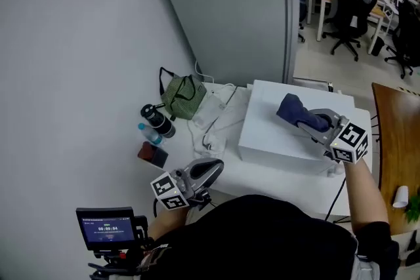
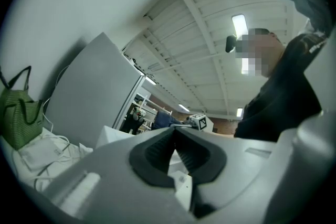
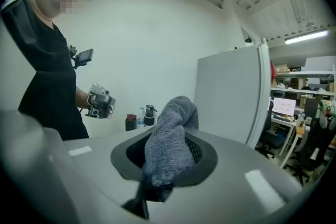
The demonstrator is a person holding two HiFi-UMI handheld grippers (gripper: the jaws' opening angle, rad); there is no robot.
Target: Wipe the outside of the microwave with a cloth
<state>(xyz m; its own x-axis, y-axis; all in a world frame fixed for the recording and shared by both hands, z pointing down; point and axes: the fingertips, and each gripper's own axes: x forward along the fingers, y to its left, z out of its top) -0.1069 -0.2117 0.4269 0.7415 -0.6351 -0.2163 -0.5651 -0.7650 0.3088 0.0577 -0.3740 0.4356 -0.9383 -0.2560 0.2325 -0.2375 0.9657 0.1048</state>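
Left hand-held gripper (image 1: 214, 167) jaws together, right hand-held gripper (image 1: 316, 121) clamping blue cloth (image 1: 292, 109) on white microwave (image 1: 272, 144).

Blue-grey cloth (image 1: 298, 112), white microwave (image 1: 272, 141), green checked bag (image 1: 182, 96)

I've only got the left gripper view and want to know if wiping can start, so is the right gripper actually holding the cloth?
Observer: Yes. The right gripper view shows the right gripper shut on the grey-blue cloth.
Operator: Is the cloth on the microwave?
Observer: In the head view it sits bunched on the white microwave's top panel.
Operator: Where's my left gripper relative to that?
Observer: The left gripper is over the table's near edge, to the microwave's left and apart from it.
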